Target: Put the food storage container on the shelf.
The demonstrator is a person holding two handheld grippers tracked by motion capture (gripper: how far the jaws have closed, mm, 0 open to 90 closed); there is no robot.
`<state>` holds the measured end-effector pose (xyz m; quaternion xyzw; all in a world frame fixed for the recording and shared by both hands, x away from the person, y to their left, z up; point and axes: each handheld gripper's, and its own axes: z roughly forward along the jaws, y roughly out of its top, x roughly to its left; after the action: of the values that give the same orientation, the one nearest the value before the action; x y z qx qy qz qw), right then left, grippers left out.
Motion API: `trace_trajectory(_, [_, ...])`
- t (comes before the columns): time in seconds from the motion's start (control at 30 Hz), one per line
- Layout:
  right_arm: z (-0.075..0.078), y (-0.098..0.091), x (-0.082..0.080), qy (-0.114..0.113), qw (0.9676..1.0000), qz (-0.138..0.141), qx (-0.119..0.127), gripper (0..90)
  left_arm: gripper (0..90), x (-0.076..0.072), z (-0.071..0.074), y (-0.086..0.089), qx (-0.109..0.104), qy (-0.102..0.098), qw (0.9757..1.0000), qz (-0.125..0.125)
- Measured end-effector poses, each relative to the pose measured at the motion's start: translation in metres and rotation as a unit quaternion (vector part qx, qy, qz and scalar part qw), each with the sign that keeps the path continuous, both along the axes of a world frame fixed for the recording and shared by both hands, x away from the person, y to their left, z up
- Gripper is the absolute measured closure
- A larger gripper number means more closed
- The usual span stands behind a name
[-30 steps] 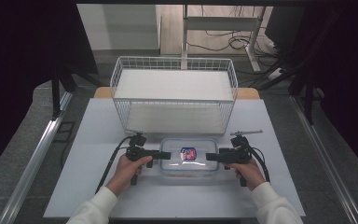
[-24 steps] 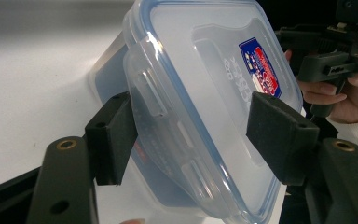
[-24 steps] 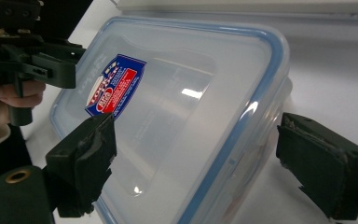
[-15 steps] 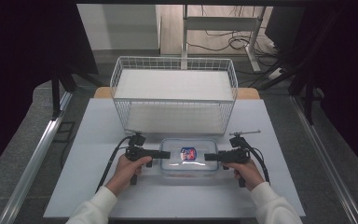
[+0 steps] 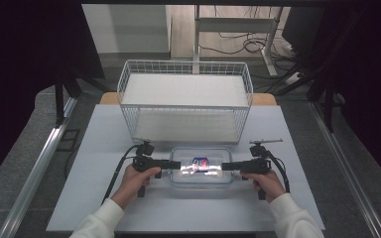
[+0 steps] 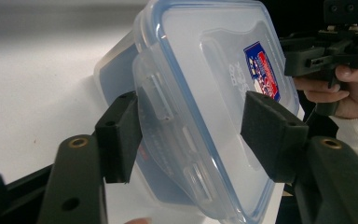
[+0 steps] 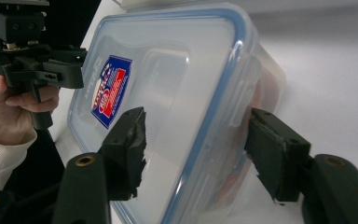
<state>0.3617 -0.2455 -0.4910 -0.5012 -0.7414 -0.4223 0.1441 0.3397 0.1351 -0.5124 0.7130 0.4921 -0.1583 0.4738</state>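
On the white counter [image 5: 104,198], a wire basket [image 5: 186,99] stands at the far side, and just in front of it lies a clear lidded container [image 5: 201,167] with a blue seal and a red-and-blue label [image 5: 200,163]. Left claw [image 5: 174,164] and right claw [image 5: 226,166] meet the container's two short ends. Each claw's jaws have just been closing and straddle a lid edge at a medium gap; whether the pads press cannot be told.

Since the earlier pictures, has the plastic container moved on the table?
No. The container sits at the same spot just in front of the wire basket, between both grippers.
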Motion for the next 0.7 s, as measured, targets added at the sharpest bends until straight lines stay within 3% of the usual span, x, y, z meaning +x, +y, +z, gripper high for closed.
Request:
trace_trajectory(0.3, [0.006,-0.006,-0.014,-0.016,0.9997,-0.006,0.016,48.0,46.1,-0.017,0.009,0.002,0.005,-0.029,0.9996,-0.002])
trace_trajectory(0.33, [0.008,-0.006,-0.019,-0.027,0.9995,-0.005,0.016,48.8,47.2,-0.021,0.010,0.002,0.006,-0.034,0.9994,-0.001])
trace_trajectory(0.7, [0.011,-0.005,-0.029,-0.045,0.9988,-0.004,0.018,50.3,47.7,-0.029,0.014,0.003,0.020,-0.047,0.9987,-0.004])
